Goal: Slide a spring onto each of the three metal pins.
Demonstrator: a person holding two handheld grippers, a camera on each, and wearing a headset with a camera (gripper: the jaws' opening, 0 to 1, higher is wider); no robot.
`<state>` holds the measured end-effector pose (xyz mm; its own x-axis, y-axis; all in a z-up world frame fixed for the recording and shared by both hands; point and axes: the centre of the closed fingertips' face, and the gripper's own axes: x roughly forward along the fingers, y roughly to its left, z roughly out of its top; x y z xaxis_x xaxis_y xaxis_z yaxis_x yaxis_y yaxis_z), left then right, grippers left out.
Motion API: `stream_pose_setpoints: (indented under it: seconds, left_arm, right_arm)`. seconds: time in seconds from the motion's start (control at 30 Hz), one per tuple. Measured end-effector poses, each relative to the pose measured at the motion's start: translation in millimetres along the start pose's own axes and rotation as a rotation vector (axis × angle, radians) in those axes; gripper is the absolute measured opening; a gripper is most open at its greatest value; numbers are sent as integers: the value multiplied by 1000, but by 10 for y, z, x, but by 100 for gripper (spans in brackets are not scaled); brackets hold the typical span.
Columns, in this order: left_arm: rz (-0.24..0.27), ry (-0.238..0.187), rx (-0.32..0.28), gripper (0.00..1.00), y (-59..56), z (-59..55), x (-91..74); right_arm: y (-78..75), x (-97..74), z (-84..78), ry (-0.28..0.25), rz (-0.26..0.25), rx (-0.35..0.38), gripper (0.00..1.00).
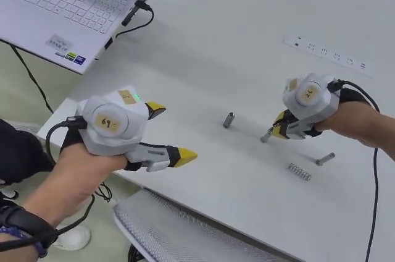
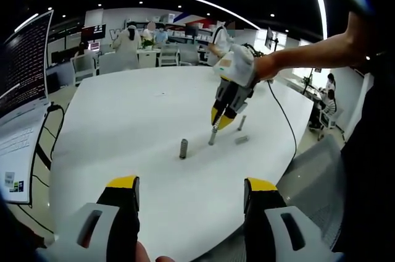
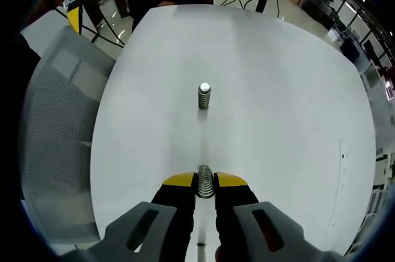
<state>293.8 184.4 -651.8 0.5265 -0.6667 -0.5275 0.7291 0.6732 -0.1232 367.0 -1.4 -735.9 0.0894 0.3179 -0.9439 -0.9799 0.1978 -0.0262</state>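
1. The right tongs (image 3: 205,181) pinch a spring (image 3: 204,174); a pin end (image 1: 265,137) sticks out below the tips, down to the surface (image 1: 247,39).
2. The left tongs (image 2: 191,191) are spread and hold nothing.
3. An upright pin wearing a spring (image 3: 204,96) stands ahead of the right tongs, apart from them.
4. A loose spring (image 1: 299,172) and a bare pin (image 1: 325,159) lie near the right tongs.
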Motion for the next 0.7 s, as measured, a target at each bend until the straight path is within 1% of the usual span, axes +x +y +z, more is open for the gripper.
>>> stream_pose_setpoints:
  seconds: [0.13, 0.3, 0.5, 0.7]
  left_arm:
    - [-2, 1, 0, 65, 0, -6, 3]
    - [-2, 3, -1, 65, 5, -21, 11]
    - [-3, 3, -2, 65, 0, -12, 8]
    - [-1, 5, -2, 65, 22, -15, 15]
  right_arm:
    - [11, 47, -11, 13, 7, -8, 9]
    - [9, 91, -4, 16, 14, -13, 9]
    - [23, 137, -8, 28, 21, -28, 9]
    - [32, 188, -25, 41, 29, -38, 9]
